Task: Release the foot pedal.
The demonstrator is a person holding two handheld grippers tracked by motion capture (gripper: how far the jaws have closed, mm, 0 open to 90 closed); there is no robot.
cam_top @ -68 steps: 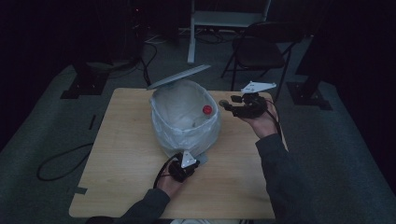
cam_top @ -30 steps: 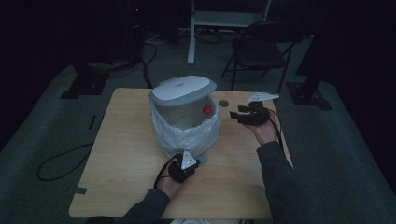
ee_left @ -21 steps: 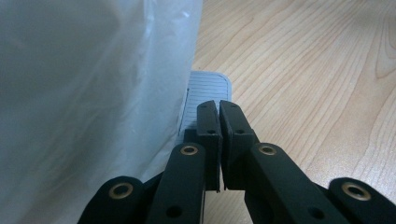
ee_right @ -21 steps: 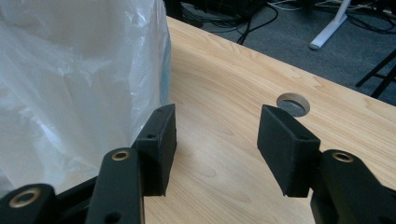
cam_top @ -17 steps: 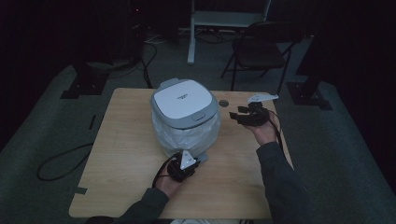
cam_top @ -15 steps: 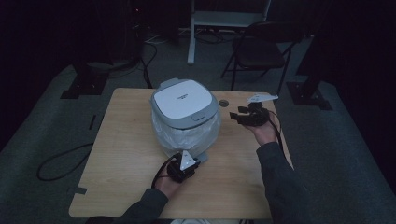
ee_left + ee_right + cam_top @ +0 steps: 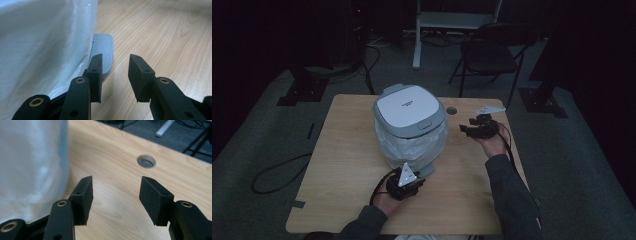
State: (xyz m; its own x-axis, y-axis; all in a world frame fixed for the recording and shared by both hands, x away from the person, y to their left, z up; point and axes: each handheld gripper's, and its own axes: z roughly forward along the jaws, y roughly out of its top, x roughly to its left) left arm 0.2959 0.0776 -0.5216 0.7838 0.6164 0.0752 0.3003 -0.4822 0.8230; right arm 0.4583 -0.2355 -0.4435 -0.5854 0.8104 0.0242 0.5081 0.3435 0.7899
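A small grey pedal bin (image 7: 411, 125) lined with a white plastic bag (image 7: 42, 37) stands in the middle of the wooden table (image 7: 342, 165), its lid (image 7: 407, 109) down. Its grey foot pedal (image 7: 102, 51) lies on the table at the bin's near side. My left gripper (image 7: 115, 75) (image 7: 408, 181) sits just in front of the pedal, jaws open with nothing between them. At the bin's right, off the table top, my right gripper (image 7: 115, 197) (image 7: 472, 129) is open and empty.
A round cable hole (image 7: 146, 161) (image 7: 451, 110) lies in the table behind my right gripper. Beyond the table stand a folding chair (image 7: 492, 55) and a white desk frame (image 7: 452, 20). Cables (image 7: 277, 170) trail on the dark floor at the left.
The bin's lid, raised earlier, has dropped shut over the bag. My right gripper has lowered slightly beside the bin. The left gripper has stayed by the pedal.
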